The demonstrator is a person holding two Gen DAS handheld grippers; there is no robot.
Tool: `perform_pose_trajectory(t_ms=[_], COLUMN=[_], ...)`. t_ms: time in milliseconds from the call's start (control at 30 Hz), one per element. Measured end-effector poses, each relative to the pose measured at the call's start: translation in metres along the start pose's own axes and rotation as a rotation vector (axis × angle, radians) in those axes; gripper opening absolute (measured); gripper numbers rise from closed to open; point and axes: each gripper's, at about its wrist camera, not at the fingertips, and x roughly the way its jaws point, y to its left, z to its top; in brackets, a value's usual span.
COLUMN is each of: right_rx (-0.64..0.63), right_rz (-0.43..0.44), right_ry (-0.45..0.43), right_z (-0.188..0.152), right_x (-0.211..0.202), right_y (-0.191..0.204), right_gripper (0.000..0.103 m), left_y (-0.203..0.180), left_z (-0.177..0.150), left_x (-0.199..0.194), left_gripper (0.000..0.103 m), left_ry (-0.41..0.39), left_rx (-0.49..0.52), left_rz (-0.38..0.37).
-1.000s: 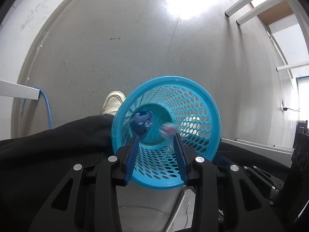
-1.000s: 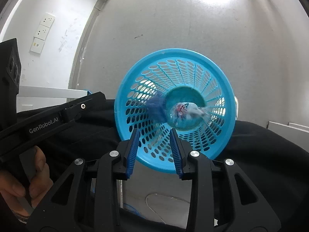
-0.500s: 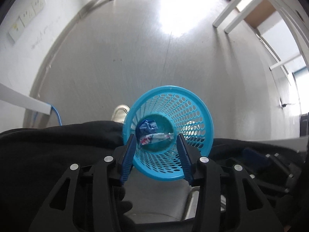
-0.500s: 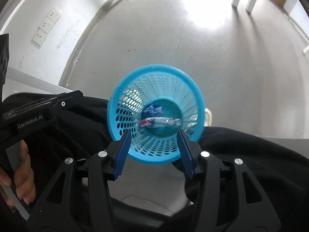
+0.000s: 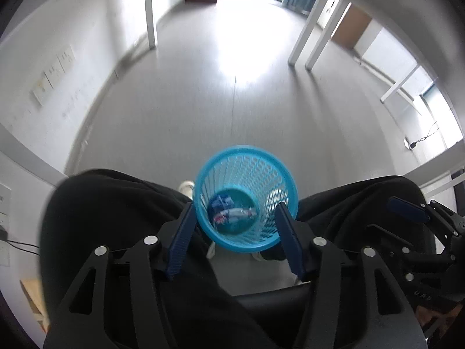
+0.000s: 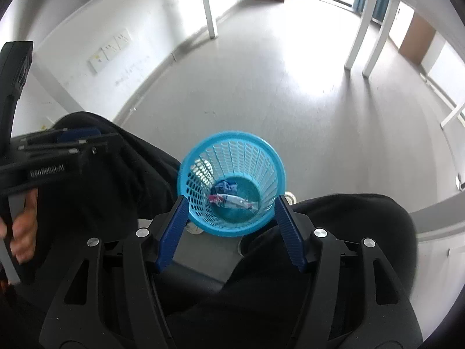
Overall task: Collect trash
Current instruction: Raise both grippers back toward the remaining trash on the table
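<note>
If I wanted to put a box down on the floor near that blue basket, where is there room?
The grey floor beyond the blue basket is bare up to the white table legs and the wall. It is crowded on the near side: the person's black-clad legs flank the basket.

Smooth grey floor (image 6: 290, 110) — one round blue perforated plastic basket (image 6: 232, 148) standing upright on it, near, between the person's black-trousered legs (image 6: 122, 174); white table legs (image 6: 357, 35) far right.

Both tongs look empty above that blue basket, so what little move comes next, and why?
Probably swing away to look for more trash: both wrappers lie in the blue basket, and the left tongs and right tongs, which have just been opening, hold nothing.
</note>
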Motion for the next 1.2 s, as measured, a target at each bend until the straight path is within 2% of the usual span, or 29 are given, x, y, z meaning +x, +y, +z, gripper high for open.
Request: perform_pose_trajectory(t_ms=[267,333,367,467,600,867,1033,1200], right_rx=[0.028,0.038,0.038,0.016,0.009,-0.022,-0.023,0.009], right_rz=[0.000,0.010,0.020,0.027,0.029,0.005,-0.025,-0.028], right_ry=[-0.204,-0.240,-0.255,-0.309,-0.376,-0.478,-0.520,-0.558], right_z=[-0.020,-0.021,-0.020,-0.015,-0.007,0.024,0.058,0.083], right_x=[-0.080,-0.096,-0.104,-0.127,-0.150,-0.183,-0.191,-0.196], right_y=[0.003,0.004,0.005,0.013,0.019,0.030,0.032,0.032], right_gripper=[0.066,0.068,0.069,0.072,0.078,0.091,0.092,0.094], left_y=[-0.007,-0.010,-0.010,-0.014,-0.020,-0.021,-0.018,-0.009], left_z=[-0.025,-0.029,-0.029,-0.031,-0.030,-0.017,-0.001,0.025], left_x=[-0.081,-0.095,-0.099,-0.117,-0.143,-0.177,-0.185,-0.193], left_gripper=[0.075,0.082,0.082,0.089,0.092,0.097,0.097,0.097], left_ry=[-0.173,-0.192,-0.194,-0.243,-0.320,-0.440,-0.487,-0.522], left_rx=[0.085,0.092,0.095,0.116,0.151,0.176,0.180,0.156], left_rz=[0.073,0.067,0.071,0.105,0.156,0.205,0.236,0.232])
